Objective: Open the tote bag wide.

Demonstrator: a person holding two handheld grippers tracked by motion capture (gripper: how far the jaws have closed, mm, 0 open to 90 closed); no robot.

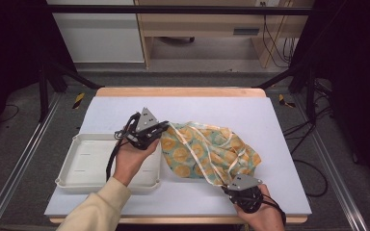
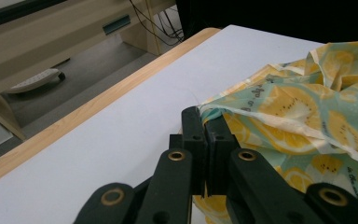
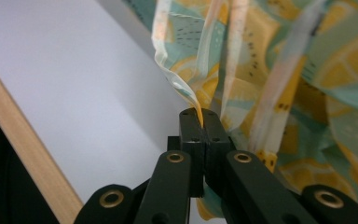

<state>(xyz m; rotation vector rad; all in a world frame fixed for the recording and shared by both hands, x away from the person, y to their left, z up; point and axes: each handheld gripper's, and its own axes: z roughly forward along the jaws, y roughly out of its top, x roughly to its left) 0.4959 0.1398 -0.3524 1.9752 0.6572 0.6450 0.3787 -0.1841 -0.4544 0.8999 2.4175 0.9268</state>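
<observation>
While my left claw (image 1: 160, 128) and my right claw (image 1: 230, 188) each pinch an edge of the cloth (image 1: 207, 151) between them, I should pull apart evenly and keep it taut.

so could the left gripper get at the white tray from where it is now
Probably not right away. The left gripper is shut on a corner of the lemon-print cloth, so it would have to let go first. The white tray lies just beside that hand, nothing between them.
</observation>
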